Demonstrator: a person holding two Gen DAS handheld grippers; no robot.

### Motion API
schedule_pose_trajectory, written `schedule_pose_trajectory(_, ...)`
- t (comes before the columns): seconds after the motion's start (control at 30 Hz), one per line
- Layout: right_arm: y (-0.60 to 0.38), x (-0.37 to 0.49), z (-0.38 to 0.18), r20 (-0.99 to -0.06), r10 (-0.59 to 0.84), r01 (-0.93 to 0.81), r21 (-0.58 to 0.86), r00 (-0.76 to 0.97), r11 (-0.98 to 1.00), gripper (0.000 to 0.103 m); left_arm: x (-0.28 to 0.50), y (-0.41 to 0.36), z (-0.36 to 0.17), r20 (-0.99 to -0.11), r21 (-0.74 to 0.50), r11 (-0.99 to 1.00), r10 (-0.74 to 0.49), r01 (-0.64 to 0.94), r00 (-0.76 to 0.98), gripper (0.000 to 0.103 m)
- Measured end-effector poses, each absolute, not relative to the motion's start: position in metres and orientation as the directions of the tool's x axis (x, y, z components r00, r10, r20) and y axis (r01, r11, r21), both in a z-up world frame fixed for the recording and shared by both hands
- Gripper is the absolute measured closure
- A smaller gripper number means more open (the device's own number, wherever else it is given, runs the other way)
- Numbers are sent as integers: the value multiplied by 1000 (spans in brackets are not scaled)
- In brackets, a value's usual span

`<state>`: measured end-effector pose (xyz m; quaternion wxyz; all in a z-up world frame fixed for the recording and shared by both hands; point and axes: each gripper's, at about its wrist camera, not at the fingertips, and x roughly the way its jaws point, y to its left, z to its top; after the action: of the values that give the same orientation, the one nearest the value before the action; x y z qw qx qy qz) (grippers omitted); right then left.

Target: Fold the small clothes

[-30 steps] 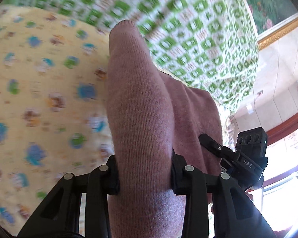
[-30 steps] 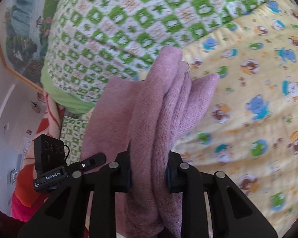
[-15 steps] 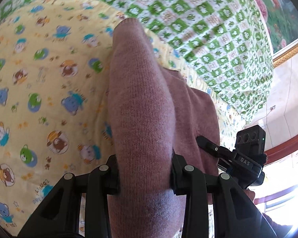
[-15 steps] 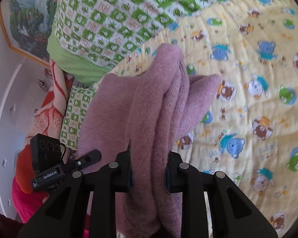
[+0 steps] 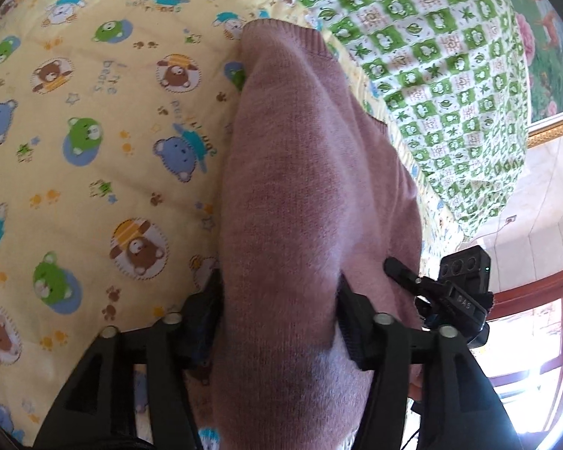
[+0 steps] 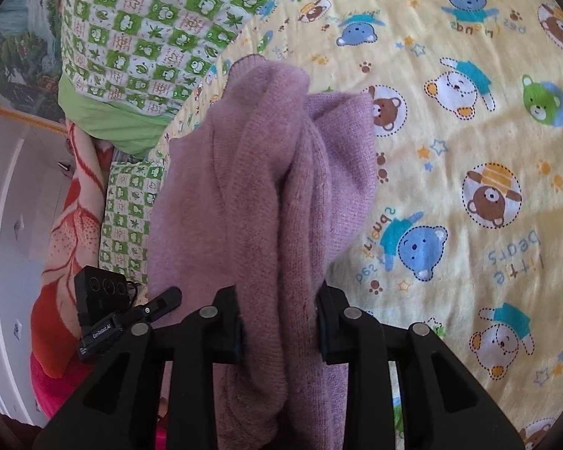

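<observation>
A small mauve-pink knitted sweater point(image 5: 300, 187) is held up between both grippers above a yellow bear-print bed sheet point(image 5: 94, 150). My left gripper point(image 5: 281, 322) is shut on one bunched part of the sweater, which fills the gap between its jaws. My right gripper point(image 6: 279, 322) is shut on another bunched part of the sweater point(image 6: 266, 187), with folds hanging ahead of it. The other gripper's camera block shows in each view, to the right in the left wrist view point(image 5: 461, 296) and to the left in the right wrist view point(image 6: 101, 300).
A green-and-white checked quilt point(image 5: 431, 56) lies along the far side of the bed point(image 6: 150, 37). An orange-red patterned blanket point(image 6: 67, 225) lies at the bed's edge. A framed picture point(image 5: 544, 37) hangs on the wall, and a wood-framed window point(image 5: 536, 337) is beyond.
Both grippers have tipped down toward the bed with the sweater still held. More of the yellow sheet and less of the checked quilt fills each view.
</observation>
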<state>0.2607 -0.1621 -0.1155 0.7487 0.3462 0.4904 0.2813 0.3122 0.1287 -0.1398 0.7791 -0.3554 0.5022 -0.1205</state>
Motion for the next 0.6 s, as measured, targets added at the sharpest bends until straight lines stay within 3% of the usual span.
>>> schedule_pose_trajectory(0.43, -188, 200, -88, -588, 701, -49, 751, 404, 658, 63, 247, 135, -114, -720, -648, 747, -534, -153, 442, 39)
schedule_pose_trajectory(0.53, -186, 184, -91, -601, 700, -46, 745, 386, 665, 54, 236, 132, -118, -728, -644, 751, -543, -144, 420, 39)
schedule_pose_trajectory(0.6, -180, 174, -96, -611, 699, -51, 738, 371, 673, 43, 231, 129, -123, -730, -645, 750, -548, -147, 408, 39)
